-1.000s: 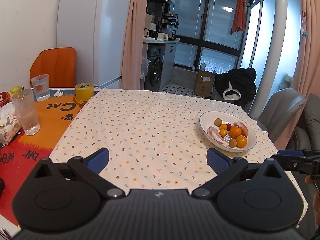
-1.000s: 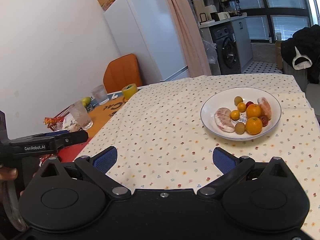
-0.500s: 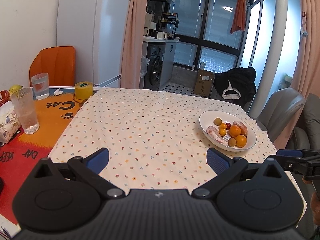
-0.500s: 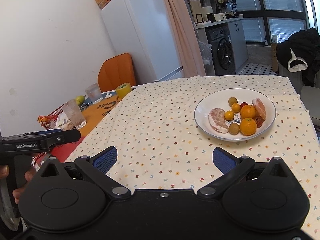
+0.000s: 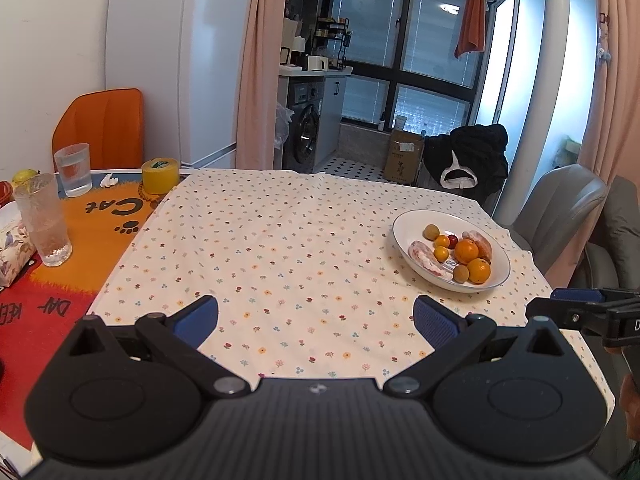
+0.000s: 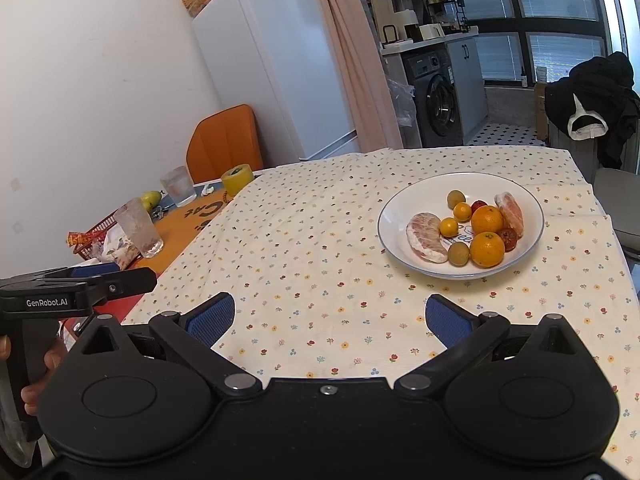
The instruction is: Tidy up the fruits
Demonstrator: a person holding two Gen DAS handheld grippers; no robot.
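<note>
**Both grippers drawn back, plate of fruit ahead**

Since a second ago I've pulled back a little; the white plate (image 6: 460,270) looks slightly farther off. My left gripper (image 5: 316,316) and right gripper (image 6: 328,316) gape wide, holding nothing, above the floral tablecloth (image 5: 280,248). Oranges (image 6: 487,249) and pomelo segments (image 6: 425,242) sit on the plate. Two glasses (image 5: 44,220) stand far left; nothing blocks the way.

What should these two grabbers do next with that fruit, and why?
Probably move the right gripper forward to the white bowl, toward the near orange. Both it and the left gripper are open and empty over the flowered cloth, and the bowl is nearer the right one.
</note>
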